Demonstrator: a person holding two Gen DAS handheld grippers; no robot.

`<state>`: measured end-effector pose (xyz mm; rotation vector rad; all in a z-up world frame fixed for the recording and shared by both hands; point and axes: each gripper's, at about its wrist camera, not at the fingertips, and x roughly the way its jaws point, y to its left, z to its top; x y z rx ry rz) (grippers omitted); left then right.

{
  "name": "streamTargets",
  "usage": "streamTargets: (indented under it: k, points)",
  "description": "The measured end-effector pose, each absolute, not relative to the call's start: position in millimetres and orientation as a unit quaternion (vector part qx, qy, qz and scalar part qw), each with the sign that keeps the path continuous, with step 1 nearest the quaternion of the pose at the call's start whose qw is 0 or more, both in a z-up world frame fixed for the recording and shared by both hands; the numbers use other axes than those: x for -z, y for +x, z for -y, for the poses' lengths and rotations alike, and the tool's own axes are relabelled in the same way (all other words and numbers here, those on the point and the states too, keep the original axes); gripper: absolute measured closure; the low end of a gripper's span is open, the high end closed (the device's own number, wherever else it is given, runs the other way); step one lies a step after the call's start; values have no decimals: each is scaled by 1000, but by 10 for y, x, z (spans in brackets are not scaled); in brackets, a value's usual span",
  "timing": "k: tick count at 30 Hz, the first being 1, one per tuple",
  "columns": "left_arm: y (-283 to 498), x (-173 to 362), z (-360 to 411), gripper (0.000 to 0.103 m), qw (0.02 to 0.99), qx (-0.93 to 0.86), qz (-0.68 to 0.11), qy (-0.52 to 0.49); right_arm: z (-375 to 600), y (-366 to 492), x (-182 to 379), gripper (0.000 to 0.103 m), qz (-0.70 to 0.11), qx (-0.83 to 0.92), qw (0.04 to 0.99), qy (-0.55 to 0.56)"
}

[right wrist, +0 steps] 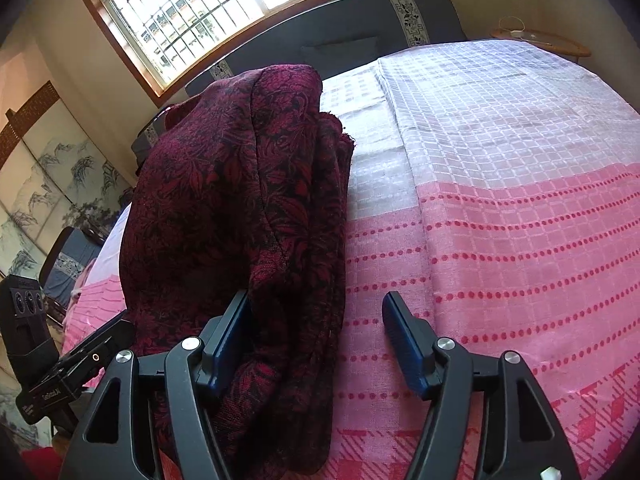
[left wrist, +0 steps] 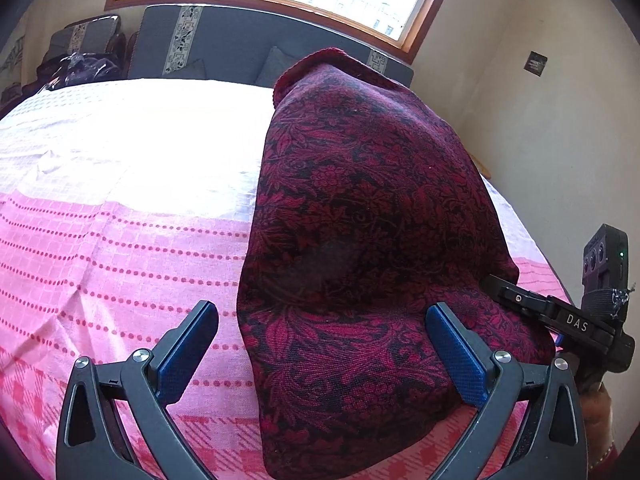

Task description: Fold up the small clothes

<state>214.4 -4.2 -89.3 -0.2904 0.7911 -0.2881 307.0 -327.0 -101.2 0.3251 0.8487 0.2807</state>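
Nearest, the left tongs [left wrist: 322, 344] stand wide apart, holding nothing, with the dark red floral garment [left wrist: 360, 216] lying between and beyond their pads. The right tongs [right wrist: 316, 340] are likewise spread; cloth brushes the left pad [right wrist: 228, 344], but nothing is pinched. The garment lies in a bunched, layered strip on the pink-and-white bedspread [left wrist: 120, 208], running from the near edge of the bed toward the grey headboard [left wrist: 240, 40]. It looks like soft, limp woven cloth, light but prone to sag and slide apart; I would take it at the near corners, pinching all layers together.
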Motion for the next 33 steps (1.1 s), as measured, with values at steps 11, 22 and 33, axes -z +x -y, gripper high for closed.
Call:
streamTargets:
  k: [11,22,33]
  points:
    - [2119,884,31,0,908,117,-380,-131,3209,3050,1017,29,-406,-116,895,145]
    - [2125,873,58,0,909,112,-382,-125,3115,3011,994,22,-396,-99,906,117]
    - [2145,896,61,0,906,115,-386,-132,3047,2997,980,16,-395,-87,908,107]
